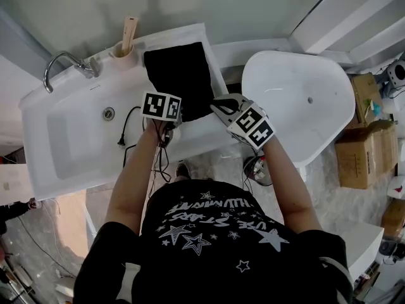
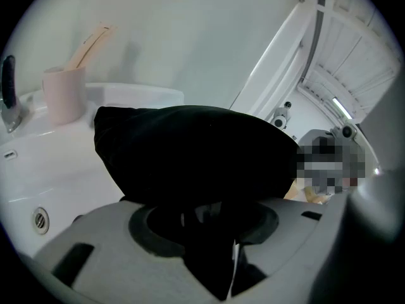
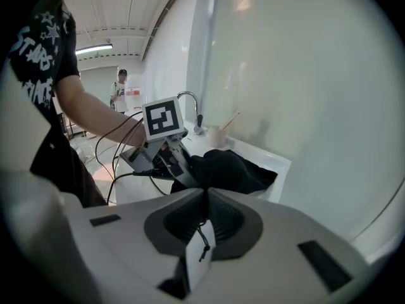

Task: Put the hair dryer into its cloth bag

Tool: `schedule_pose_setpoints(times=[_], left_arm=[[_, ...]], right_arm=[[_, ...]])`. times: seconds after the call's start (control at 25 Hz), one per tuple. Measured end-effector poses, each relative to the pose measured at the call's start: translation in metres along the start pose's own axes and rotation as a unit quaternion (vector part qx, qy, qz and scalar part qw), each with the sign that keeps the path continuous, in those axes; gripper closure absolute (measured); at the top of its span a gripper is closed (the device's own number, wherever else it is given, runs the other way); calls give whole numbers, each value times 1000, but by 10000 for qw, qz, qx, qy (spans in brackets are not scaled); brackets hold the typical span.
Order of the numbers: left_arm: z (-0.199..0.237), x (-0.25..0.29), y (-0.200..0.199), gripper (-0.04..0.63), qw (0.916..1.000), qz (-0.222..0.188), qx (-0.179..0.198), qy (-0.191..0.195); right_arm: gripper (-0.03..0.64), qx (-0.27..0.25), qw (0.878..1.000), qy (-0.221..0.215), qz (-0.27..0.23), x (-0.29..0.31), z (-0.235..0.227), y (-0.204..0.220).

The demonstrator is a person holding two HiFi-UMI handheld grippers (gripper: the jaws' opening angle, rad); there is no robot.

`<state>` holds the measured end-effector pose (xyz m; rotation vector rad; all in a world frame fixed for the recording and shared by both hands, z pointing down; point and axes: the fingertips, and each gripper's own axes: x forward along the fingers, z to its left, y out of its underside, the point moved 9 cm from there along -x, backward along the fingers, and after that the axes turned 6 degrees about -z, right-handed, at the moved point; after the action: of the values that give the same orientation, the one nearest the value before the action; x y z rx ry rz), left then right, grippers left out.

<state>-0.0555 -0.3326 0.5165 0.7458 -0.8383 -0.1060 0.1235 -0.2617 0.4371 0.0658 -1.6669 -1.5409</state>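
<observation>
The black cloth bag point(image 1: 180, 75) lies on the counter beside the basin, bulging point(image 2: 190, 151) point(image 3: 231, 170). My left gripper point(image 1: 177, 116) reaches into its near mouth, and its jaws point(image 2: 209, 217) are closed on a black thing there. The bag hides the hair dryer's body. Its black cord point(image 1: 128, 122) trails from my left gripper to a plug point(image 1: 120, 143) lying in the basin. My right gripper point(image 1: 216, 106) is shut on the bag's right edge, and a white tag and string sit between the jaws point(image 3: 204, 198). The left gripper point(image 3: 183, 166) also shows in the right gripper view.
A white basin point(image 1: 69, 138) with a chrome tap point(image 1: 63, 65) and drain point(image 1: 109, 113) lies left of the bag. A pink cup point(image 1: 123, 46) with a brush stands behind it. A white bathtub point(image 1: 297, 100) is at the right, with cardboard boxes point(image 1: 367, 144) beyond it.
</observation>
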Motion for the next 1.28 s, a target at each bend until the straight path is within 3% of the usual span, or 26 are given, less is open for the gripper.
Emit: schedule_pose_setpoints(times=[0.48,1.0,1.28], left_arm=[[2,23,-8,397,9988,124,-24,-475],[-4,33,-5,393,9980,259,18,-584],[-20,26,3,238,9996,254,-4,-124]], right_arm=[[597,193,9993,196,262,-2,-2,18],[594,754,9957,424,329,-5,-10,34],[591,1084,9916,612,338,-8,-16,41]])
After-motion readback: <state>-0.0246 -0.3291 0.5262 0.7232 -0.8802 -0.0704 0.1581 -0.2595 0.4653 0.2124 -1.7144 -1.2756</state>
